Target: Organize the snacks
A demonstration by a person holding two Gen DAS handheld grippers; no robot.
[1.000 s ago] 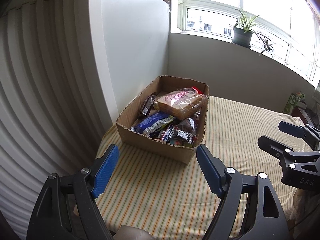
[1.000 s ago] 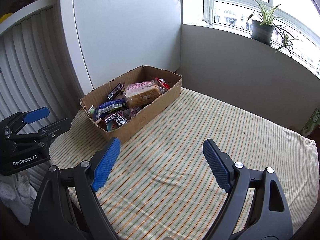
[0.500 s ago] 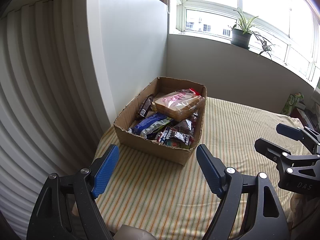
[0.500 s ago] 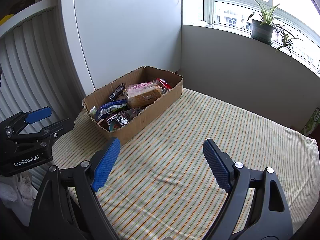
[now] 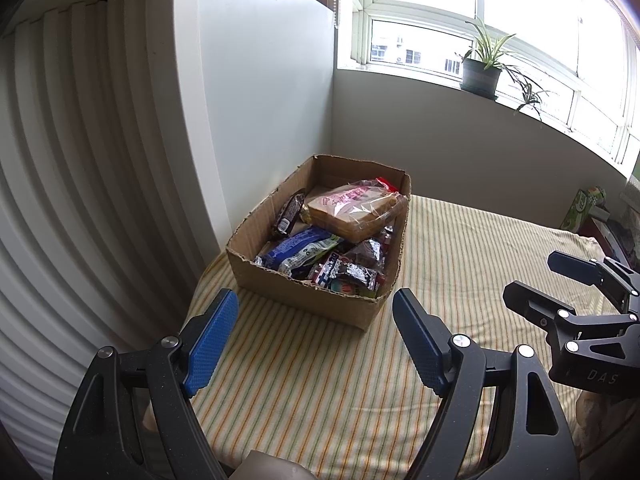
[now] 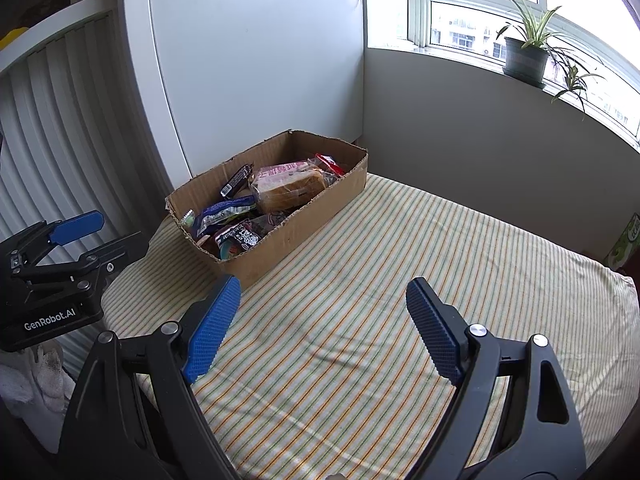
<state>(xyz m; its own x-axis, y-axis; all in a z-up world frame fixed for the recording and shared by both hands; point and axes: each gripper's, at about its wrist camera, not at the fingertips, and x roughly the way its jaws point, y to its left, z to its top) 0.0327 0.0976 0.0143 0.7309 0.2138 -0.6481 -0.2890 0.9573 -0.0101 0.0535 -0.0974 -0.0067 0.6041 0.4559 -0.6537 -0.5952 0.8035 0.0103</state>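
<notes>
At the far left a white ribbed panel [image 5: 60, 200] runs up beside a plain white wall panel [image 5: 256, 92]. The left gripper [image 5: 314, 342], black with blue ridged pads, hangs above the near edge of the surface with its jaws spread wide and nothing between them. Just beyond it, an open brown cardboard box [image 5: 304, 300] sits at the surface's far left corner, close to the white wall panel, on a cloth with thin yellow, orange and green stripes [image 5: 460, 240]. Inside lie the snacks: a clear-wrapped loaf of sliced bread [image 5: 354, 212] on top of a blue packet [image 5: 298, 250] and small dark wrappers [image 5: 352, 272]. To the right, the right gripper [image 6: 322, 326] hovers over bare cloth, its jaws likewise wide apart and empty. On the windowsill stands a dark potted spider plant [image 5: 482, 70].
</notes>
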